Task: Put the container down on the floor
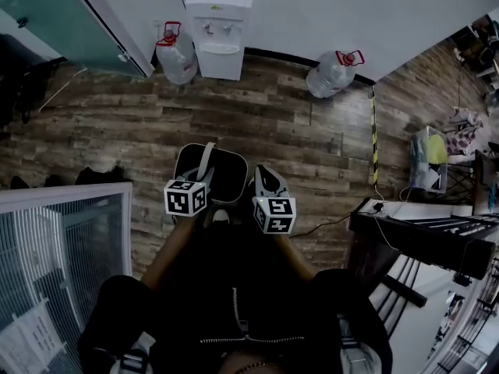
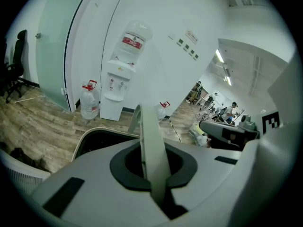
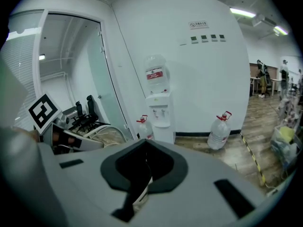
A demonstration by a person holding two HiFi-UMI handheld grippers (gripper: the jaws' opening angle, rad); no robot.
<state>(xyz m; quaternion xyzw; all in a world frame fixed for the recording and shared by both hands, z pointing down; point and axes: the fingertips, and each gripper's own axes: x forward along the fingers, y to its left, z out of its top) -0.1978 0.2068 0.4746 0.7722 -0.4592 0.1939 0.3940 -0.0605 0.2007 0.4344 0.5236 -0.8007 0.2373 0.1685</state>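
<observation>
Between the jaws of your left gripper (image 2: pixel 152 174), you are pinching the container's (image 2: pixel 102 143) pale upright strip (image 2: pixel 149 136). Your right gripper (image 3: pixel 142 178) is gripping its pale edge between nearly closed jaws.

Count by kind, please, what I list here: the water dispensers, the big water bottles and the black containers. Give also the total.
Water dispenser: 1
Big water bottles: 3, one on the floor left of it, one on the floor right of it, one on top of it
Black container: 1
Total: 5
</observation>
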